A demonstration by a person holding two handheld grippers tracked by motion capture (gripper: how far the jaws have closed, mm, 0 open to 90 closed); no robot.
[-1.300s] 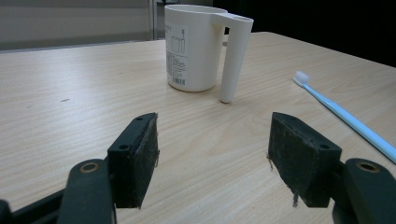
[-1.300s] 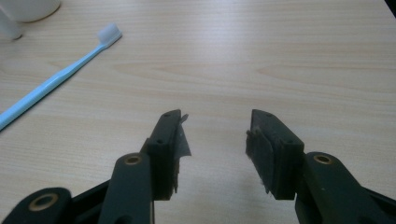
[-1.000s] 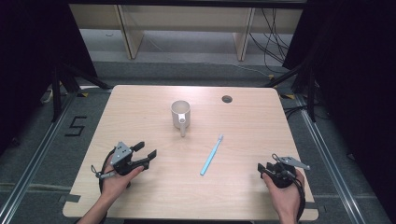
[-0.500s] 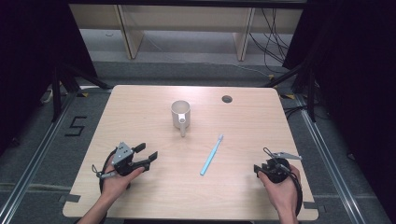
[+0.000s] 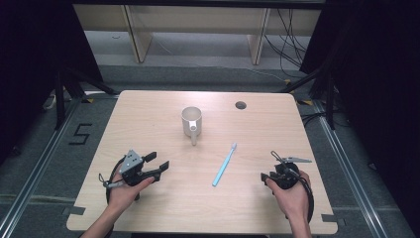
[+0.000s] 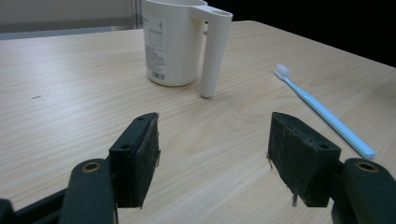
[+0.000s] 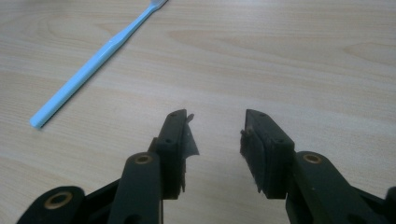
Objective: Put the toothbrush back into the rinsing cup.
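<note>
The right gripper (image 5: 277,174) has drawn a little inward and turned toward the blue toothbrush (image 5: 224,164) since a second ago, while the left gripper (image 5: 154,165) has hardly moved — probably the right prepares a pick. Right jaws stand partly open, left jaws wide open, both empty. The toothbrush, slim smooth plastic with white bristles, lies flat between the grippers. Beyond it stands a white cup (image 5: 191,121) — glossy, cylindrical, with a straight handle — on the pale wood-grain tabletop (image 5: 148,114).

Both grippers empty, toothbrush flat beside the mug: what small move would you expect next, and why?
Probably the right gripper eases forward-left toward the blue toothbrush: its jaws stand open and empty, and the handle end lies nearest them. The white mug stands upright, likely the destination.
</note>
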